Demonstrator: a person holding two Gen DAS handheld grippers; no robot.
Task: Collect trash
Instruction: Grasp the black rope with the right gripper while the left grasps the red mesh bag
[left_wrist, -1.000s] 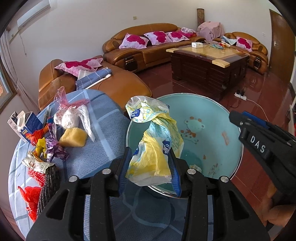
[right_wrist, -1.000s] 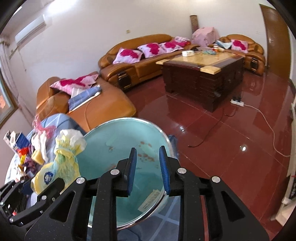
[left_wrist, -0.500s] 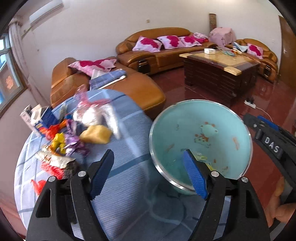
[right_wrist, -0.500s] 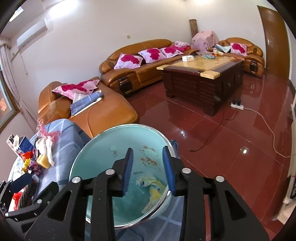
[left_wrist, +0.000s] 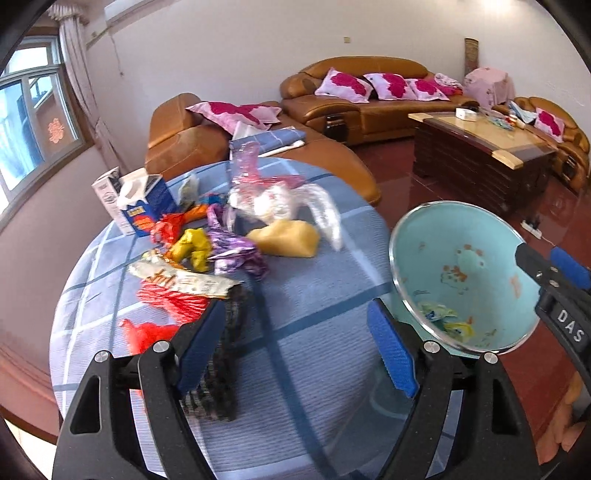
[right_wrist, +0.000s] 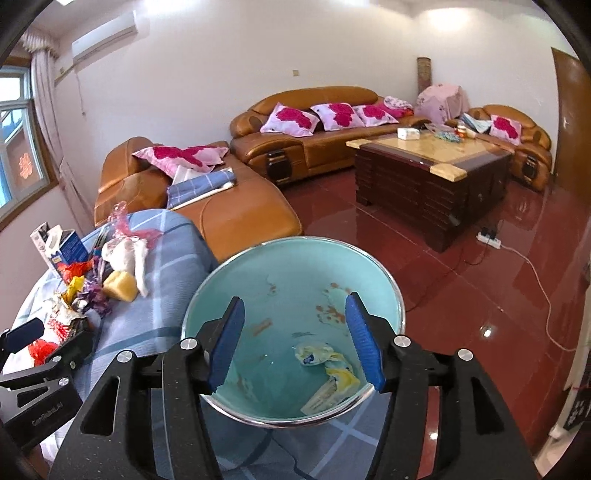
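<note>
A teal bowl (right_wrist: 295, 266) with a metal rim sits at the table's right edge, also in the left wrist view as the bowl (left_wrist: 461, 236). A crumpled yellow-and-white wrapper (right_wrist: 327, 363) lies inside it, the same wrapper (left_wrist: 443, 321). My left gripper (left_wrist: 295, 350) hangs over bare cloth, jaws still opening, nothing between them. A pile of trash lies ahead and left: a yellow lump (left_wrist: 284, 238), purple wrapper (left_wrist: 232, 254), clear plastic bag (left_wrist: 273, 203) and red net (left_wrist: 173, 299). My right gripper (right_wrist: 295, 341) hovers above the bowl, jaws opening, pads touching nothing.
A blue-checked cloth covers the round table (left_wrist: 317, 295). A blue carton (left_wrist: 144, 206) stands at the pile's far left. A dark checked item (left_wrist: 221, 369) lies by my left finger. Orange sofas (right_wrist: 314, 147) and a dark coffee table (right_wrist: 432, 177) stand beyond on the red floor.
The left gripper let the wrapper drop into the bowl, opened wide and swung left toward the pile. The right gripper opened and drew back over the bowl.
</note>
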